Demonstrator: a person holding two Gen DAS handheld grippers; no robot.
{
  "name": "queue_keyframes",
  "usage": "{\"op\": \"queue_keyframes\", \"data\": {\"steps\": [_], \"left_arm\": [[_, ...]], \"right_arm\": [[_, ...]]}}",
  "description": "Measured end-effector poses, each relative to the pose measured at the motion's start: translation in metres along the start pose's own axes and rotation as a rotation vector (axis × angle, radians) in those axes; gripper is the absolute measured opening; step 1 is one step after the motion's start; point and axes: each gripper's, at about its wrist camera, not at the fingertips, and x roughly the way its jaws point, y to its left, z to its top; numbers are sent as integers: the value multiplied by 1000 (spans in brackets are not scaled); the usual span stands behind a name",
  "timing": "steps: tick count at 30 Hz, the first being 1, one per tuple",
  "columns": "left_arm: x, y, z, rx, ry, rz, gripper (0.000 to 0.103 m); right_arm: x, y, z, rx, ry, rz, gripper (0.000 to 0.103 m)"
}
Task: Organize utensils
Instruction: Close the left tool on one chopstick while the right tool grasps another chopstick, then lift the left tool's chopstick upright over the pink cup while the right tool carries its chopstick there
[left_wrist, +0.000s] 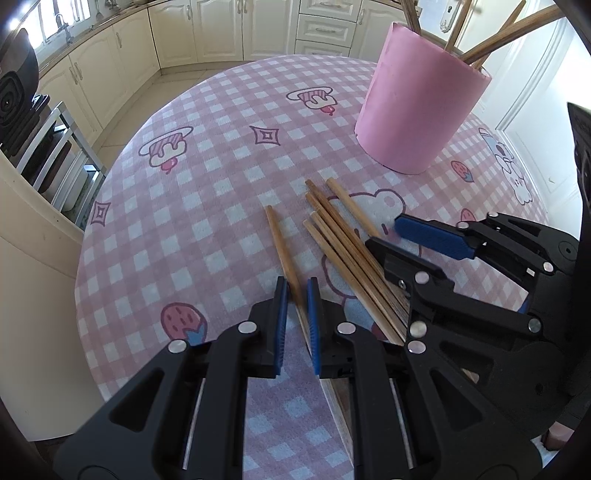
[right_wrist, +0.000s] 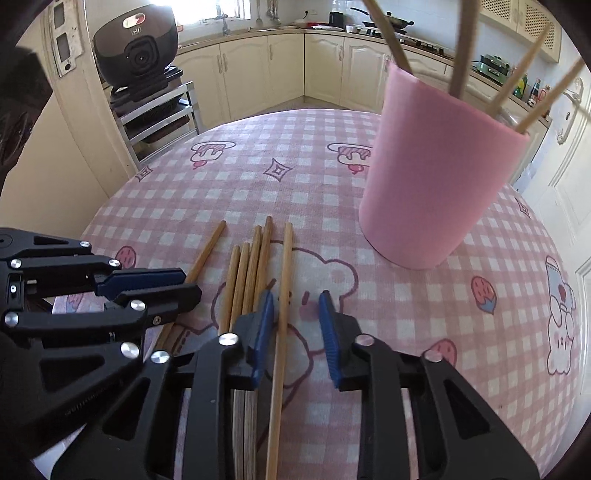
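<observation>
Several wooden chopsticks (right_wrist: 247, 269) lie side by side on the table in front of a tall pink holder (right_wrist: 436, 177) that has more chopsticks (right_wrist: 465, 48) standing in it. My left gripper (left_wrist: 297, 284) is shut on a single chopstick (left_wrist: 279, 240) lying apart on the left of the bundle (left_wrist: 343, 240). My right gripper (right_wrist: 296, 295) straddles the rightmost chopstick (right_wrist: 286, 258). That stick rests by the left pad, with a gap to the right pad. The left gripper (right_wrist: 192, 284) also shows in the right wrist view, and the right gripper (left_wrist: 384, 232) in the left wrist view.
The round table wears a pink checked cloth (right_wrist: 295, 166) with cartoon prints. Its edge (left_wrist: 110, 177) curves close on the left. Beyond it stand cream kitchen cabinets (left_wrist: 221, 29) and a dark appliance (right_wrist: 136, 51) on a metal rack. The pink holder (left_wrist: 417, 110) stands just behind the chopsticks.
</observation>
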Motion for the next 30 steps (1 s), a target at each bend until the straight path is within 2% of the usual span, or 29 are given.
{"op": "queue_keyframes", "data": {"steps": [3, 5, 7, 14, 20, 25, 28, 30], "left_arm": [[-2, 1, -2, 1, -11, -1, 11], [-2, 1, -3, -5, -19, -3, 11], [-3, 1, -3, -11, -23, -6, 10], [-19, 2, -6, -36, -58, -36, 8], [-56, -7, -4, -29, -136, -72, 7], [-94, -23, -5, -3, -235, -84, 6], [-111, -31, -5, 12, -272, -118, 6], [-120, -32, -6, 21, -294, -102, 6]], "right_arm": [[2, 5, 1, -28, 6, -12, 8], [2, 8, -1, -37, 0, -20, 4], [0, 8, -2, -32, -6, -14, 4], [-30, -3, -10, 65, -71, 105, 4], [-71, -9, -17, 123, -164, 203, 4], [-102, -3, -22, 102, -230, 221, 4], [-113, -5, -25, 126, -267, 259, 4], [-122, -9, -27, 141, -300, 254, 4]]}}
